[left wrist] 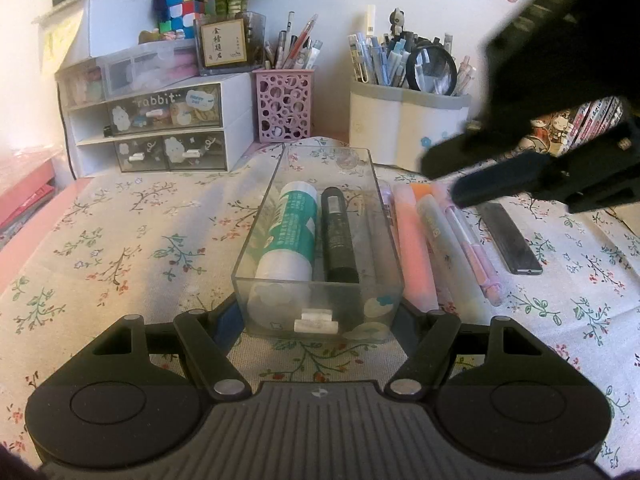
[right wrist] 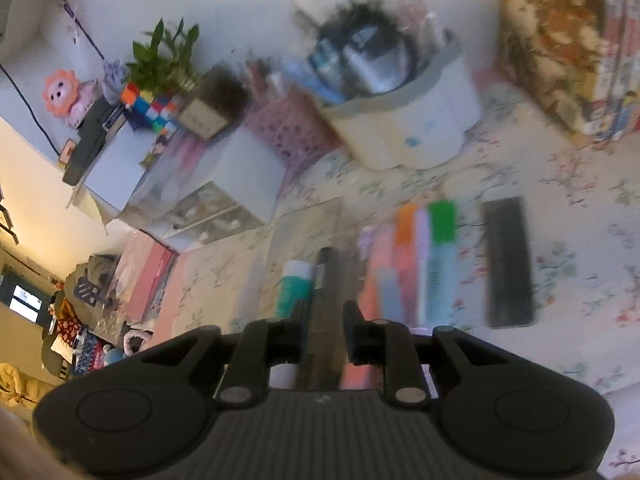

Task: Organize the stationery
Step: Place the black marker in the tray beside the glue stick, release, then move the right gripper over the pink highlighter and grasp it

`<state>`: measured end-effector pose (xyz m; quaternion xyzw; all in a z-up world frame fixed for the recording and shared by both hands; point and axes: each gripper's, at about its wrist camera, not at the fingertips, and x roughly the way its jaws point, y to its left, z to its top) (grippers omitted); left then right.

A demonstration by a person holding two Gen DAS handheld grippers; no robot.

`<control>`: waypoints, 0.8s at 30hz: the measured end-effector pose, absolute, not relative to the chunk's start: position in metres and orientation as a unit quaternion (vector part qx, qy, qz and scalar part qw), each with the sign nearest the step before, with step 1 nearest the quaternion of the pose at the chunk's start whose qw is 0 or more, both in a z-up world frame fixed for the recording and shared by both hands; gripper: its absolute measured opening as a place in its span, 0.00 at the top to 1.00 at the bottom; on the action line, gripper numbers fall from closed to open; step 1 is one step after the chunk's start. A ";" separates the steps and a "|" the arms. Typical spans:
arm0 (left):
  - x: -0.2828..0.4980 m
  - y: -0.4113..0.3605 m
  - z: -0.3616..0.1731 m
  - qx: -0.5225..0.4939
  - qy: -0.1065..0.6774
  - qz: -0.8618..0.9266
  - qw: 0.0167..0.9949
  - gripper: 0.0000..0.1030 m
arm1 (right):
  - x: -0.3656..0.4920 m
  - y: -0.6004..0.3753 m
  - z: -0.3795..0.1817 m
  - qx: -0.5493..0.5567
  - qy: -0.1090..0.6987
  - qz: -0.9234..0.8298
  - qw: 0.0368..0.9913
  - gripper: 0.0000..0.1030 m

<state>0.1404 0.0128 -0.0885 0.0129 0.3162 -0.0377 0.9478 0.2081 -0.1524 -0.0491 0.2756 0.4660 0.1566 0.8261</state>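
stationery sits in a clear plastic drawer (left wrist: 316, 240) at the middle of the floral cloth (left wrist: 120, 240): a white and teal glue stick (left wrist: 290, 228) and a black pen (left wrist: 338, 236) side by side. pink, orange and pale highlighters (left wrist: 436, 240) lie just beside it at three o'clock. the left gripper (left wrist: 320, 316) clamps the drawer's near end. the right gripper (right wrist: 324, 328), at two o'clock, has a narrow gap with nothing held.

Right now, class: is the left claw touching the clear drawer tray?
Touching. The left wrist view shows the left claw with its fingers pressed against both sides of the clear drawer tray's near end.
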 end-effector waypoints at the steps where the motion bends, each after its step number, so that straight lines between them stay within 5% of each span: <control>1: 0.140 0.013 -0.089 0.013 0.316 -0.038 0.948 0.30 | 0.206 -0.157 -0.050 0.277 0.462 0.157 0.828 0.87; 24: 0.136 0.016 -0.089 0.013 0.318 -0.017 0.948 0.30 | 0.167 -0.160 -0.063 0.174 0.463 0.179 0.851 0.80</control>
